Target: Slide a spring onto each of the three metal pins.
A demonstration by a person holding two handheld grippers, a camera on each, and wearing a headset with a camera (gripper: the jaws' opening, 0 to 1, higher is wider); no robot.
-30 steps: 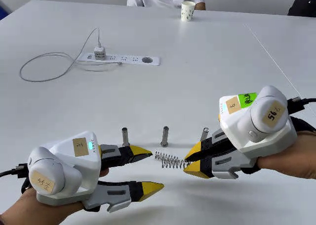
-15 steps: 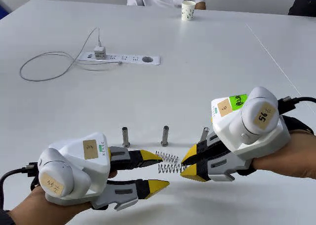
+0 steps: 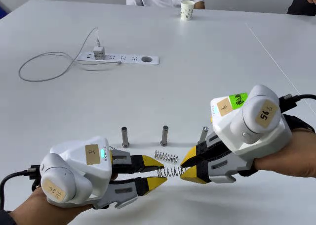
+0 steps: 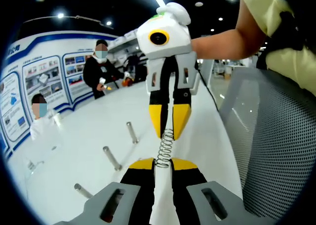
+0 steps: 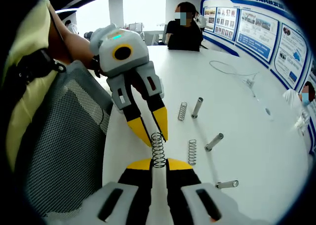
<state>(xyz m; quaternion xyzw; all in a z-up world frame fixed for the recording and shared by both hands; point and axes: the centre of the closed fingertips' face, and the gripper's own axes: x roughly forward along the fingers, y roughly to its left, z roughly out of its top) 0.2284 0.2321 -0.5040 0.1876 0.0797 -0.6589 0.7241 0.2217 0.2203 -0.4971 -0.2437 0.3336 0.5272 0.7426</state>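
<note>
Spring (image 3: 172, 172) is in the air just above the desk (image 3: 207, 62), lying level between the two grippers. Right gripper (image 3: 190, 165) jaws are clenched on one end; left gripper (image 3: 159, 171) jaws are set at the same narrow gap round the other end and, as far as I can judge, gripping too; coil looks straight.

Three bare pins stand in a row just beyond: left pin (image 3: 125, 137), middle pin (image 3: 164, 135), right pin (image 3: 204, 133); the last is just beside the right gripper's body. A loose spring (image 3: 166, 157) lies on the desk before the middle pin, near the held one.

Risks, my judgement:
- Two grips on one thin coil; hands drifting together would bow it and it may jump out; drifting apart would stretch it or pull an end free.
- One side letting go before the other has a sound hold would drop it.
- The right gripper's body could knock the right pin on the swing over.

Views:
- The right gripper view gives a second loose spring (image 5: 182, 111) beside the left pin; in the head view that spot lies behind the left gripper's body.
- The left gripper view looks down the coil and shows its end seated between the yellow tips.
- The head view, side-on, gives its height over the desk.
</note>
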